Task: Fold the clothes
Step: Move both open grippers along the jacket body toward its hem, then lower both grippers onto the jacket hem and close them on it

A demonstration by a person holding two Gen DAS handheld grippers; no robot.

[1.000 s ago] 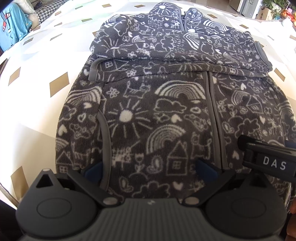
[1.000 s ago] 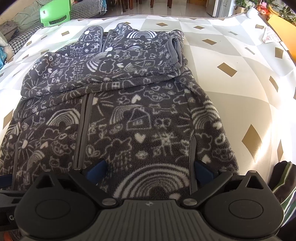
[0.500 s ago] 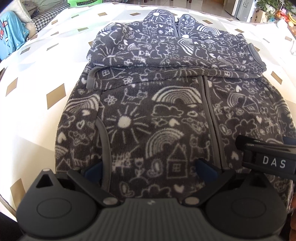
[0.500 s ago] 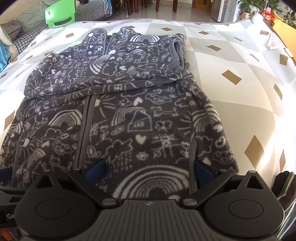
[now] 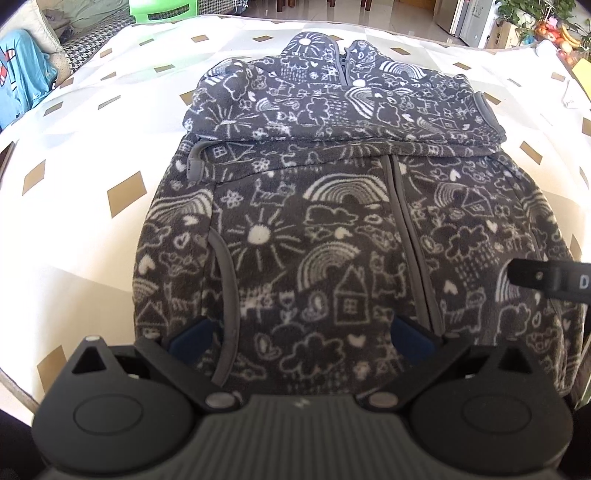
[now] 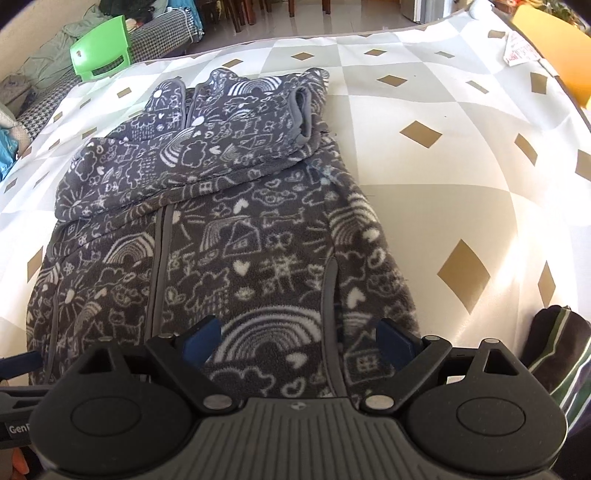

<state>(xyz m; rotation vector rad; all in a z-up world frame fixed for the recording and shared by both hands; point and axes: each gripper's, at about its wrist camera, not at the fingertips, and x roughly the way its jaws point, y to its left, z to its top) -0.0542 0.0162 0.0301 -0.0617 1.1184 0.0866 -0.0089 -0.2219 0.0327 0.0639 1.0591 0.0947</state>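
Fleece jacket (image 5: 332,229) under both down-tilted, spread tools.

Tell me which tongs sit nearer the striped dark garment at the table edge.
Right. The right tongs hang over the grey doodle-print fleece jacket, with the striped dark garment just beside them; the left tongs are further away, over the jacket's other half.

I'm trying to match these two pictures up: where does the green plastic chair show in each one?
Left wrist view: the green chair sits at the top edge, left of centre, mostly cut off, beyond the table.
Right wrist view: it stands in the upper left corner, beyond the table's far edge.
Shared landmark: the houndstooth cushion beside the chair, and the grey doodle-print fleece jacket lying on the table in both.
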